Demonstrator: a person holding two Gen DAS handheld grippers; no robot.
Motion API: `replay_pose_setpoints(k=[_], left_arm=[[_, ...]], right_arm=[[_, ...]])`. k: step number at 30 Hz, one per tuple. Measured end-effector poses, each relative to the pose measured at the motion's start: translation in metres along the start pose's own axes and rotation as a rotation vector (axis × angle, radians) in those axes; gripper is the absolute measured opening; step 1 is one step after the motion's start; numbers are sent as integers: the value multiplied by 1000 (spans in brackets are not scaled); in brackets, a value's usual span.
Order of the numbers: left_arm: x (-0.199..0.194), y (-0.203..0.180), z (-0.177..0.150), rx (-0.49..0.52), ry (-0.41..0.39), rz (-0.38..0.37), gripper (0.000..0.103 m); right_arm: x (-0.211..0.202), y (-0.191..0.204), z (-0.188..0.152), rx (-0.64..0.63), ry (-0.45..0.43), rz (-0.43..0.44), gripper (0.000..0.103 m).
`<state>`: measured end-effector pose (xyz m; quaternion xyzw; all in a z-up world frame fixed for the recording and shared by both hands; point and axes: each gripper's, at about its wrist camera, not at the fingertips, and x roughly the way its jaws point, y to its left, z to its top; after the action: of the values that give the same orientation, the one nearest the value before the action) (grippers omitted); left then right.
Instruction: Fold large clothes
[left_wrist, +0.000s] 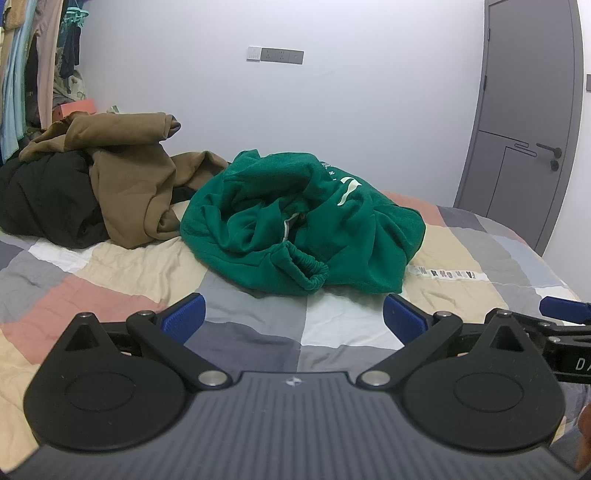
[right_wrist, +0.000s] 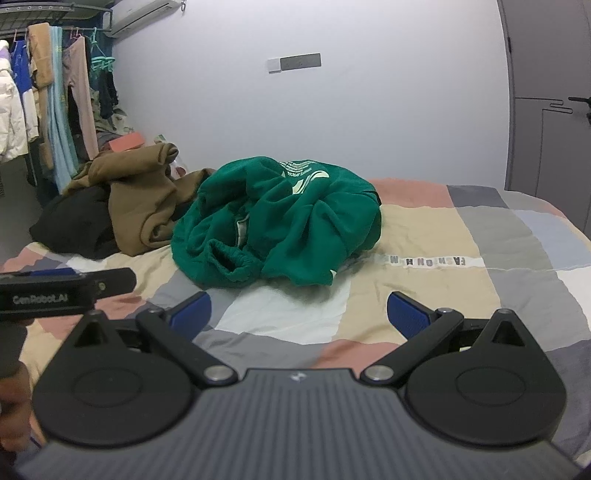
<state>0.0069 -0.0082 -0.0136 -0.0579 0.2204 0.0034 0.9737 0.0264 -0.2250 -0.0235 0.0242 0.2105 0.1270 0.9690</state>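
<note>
Bed (left_wrist: 122, 266) w/ patchwork quilt in grey, beige, salmon-pink & white squares; cotton-looking, lightly wrinkled, one white strip w/ printed lettering near the right edge. Behind the far edge: plain pale wall (left_wrist: 332, 110) w/ a switch/socket panel (left_wrist: 275, 55). Grey door (left_wrist: 524, 129) w/ dark lever handle at the right. Left side of room: rail of hanging clothes (right_wrist: 48, 96), mixed pale fabrics, plus an AC unit (right_wrist: 144, 14) up high in the right wrist view.

Green sweatshirt (left_wrist: 295, 221) lies crumpled in a rounded heap about mid-bed, fleecy knit, deep folds, a ribbed elastic cuff facing the near edge, pale printed logo on top. Just beside it toward the left edge, touching: brown garment (left_wrist: 125, 177), thick soft fabric, draped over a black garment (left_wrist: 48, 195) which is bunched near the far left corner.

Left gripper (left_wrist: 293, 317): jaws spread wide, nothing between them, blue ridged pads (left_wrist: 184, 317), black link arms, ribbed grey body. It hovers over the near part of the bed, short of the sweatshirt, not touching it.

Right gripper (right_wrist: 299, 317): same build, also spread wide & empty, over the near edge, sweatshirt ahead & slightly left. The 2 grippers sit side by side; each shows at the other's frame edge.
</note>
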Motion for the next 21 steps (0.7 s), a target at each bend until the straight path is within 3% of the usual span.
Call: replay_pose_setpoints(k=[12, 21], left_arm=[[10, 9, 4, -13, 24, -3, 103], [39, 34, 11, -96, 75, -16, 103]], right_arm=[[3, -3, 0, 28, -10, 28, 103], [39, -2, 21, 17, -2, 80, 103]])
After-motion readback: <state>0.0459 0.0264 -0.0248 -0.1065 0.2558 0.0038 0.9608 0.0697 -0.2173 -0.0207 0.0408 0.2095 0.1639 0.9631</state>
